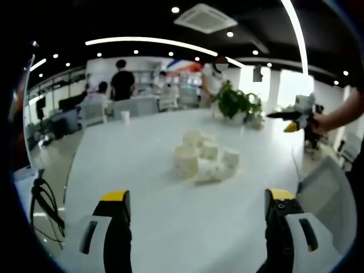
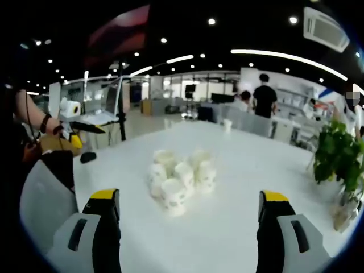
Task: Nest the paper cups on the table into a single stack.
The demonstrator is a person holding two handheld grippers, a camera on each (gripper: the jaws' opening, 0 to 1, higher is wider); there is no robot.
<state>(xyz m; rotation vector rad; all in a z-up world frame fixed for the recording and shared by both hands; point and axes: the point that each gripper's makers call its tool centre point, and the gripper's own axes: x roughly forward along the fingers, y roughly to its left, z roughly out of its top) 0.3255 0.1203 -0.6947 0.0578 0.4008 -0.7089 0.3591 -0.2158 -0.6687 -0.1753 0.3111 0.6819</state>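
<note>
Several white paper cups (image 1: 205, 156) huddle in a loose cluster in the middle of the long white table (image 1: 142, 170). Most stand upright, and one at the near side (image 1: 209, 172) seems to lie on its side. My left gripper (image 1: 197, 196) hangs open over the table's near part, well short of the cups, with nothing between its jaws. From the other side the same cluster (image 2: 179, 176) lies ahead of my right gripper (image 2: 189, 196), which is also open and empty. Each gripper shows in the other's view, held up in a hand: the right gripper (image 1: 297, 116) and the left gripper (image 2: 73, 116).
A lone cup (image 1: 125, 116) (image 2: 227, 124) stands near the table's far end. A potted plant (image 1: 236, 102) (image 2: 338, 153) sits on the table beyond the cluster. A grey chair back (image 1: 327, 193) (image 2: 42, 210) is at the table's edge. People stand among desks in the background.
</note>
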